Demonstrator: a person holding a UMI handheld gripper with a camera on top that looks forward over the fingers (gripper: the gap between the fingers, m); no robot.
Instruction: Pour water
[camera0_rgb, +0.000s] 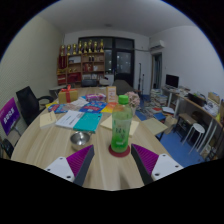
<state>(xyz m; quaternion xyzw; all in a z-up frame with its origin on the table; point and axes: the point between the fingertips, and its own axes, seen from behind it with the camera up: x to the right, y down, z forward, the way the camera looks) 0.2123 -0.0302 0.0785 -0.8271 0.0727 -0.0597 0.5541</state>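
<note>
Fingers of the gripper (114, 165) stand spread wide, their purple pads (145, 159) facing inward, grasping nothing. Between them, just ahead of the tips, a green bottle (121, 125) with a red cap stands upright on the round wooden worktop (45, 140), with a gap at either side. To its left a small metal bowl (78, 140) sits near the left finger. Farther off, papers and books (80, 120) lie scattered across the worktop.
</note>
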